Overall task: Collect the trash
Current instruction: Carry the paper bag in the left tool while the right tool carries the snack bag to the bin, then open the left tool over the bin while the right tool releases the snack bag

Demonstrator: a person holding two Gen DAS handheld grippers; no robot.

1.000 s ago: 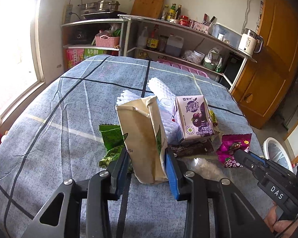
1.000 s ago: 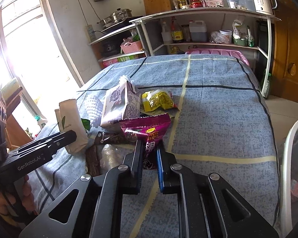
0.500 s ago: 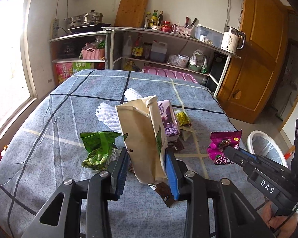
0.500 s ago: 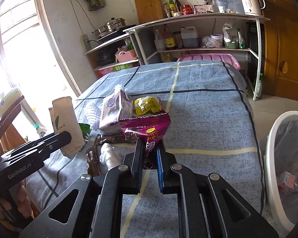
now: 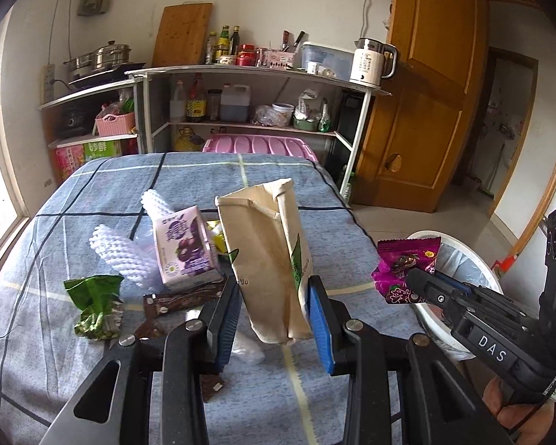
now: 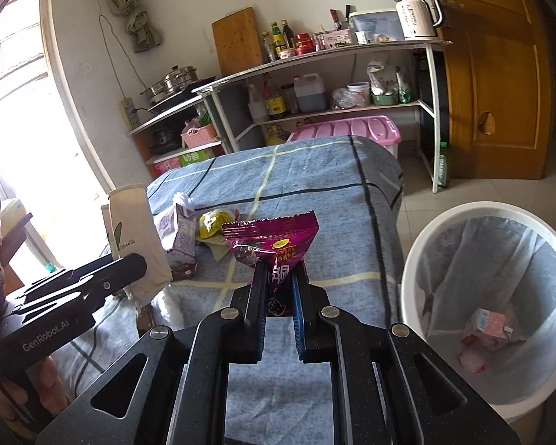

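Blue checked table (image 5: pixel 74 218) | left gripper (image 5: pixel 274 319) fingers pinch beige carton (image 5: pixel 267 259) | right gripper (image 6: pixel 278 296) fingers pinch purple wrapper (image 6: pixel 274 241)

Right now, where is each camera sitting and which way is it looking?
Left wrist: on the left gripper, looking over the table at shelves; it holds a beige carton.
Right wrist: on the right gripper, facing table and bin; it holds a purple wrapper.
Both show the carton, wrapper, bin and the other gripper.

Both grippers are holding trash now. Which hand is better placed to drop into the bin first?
Right. The right gripper, shut on the purple wrapper, is beside the white bin; the left gripper with the beige carton sits farther away.
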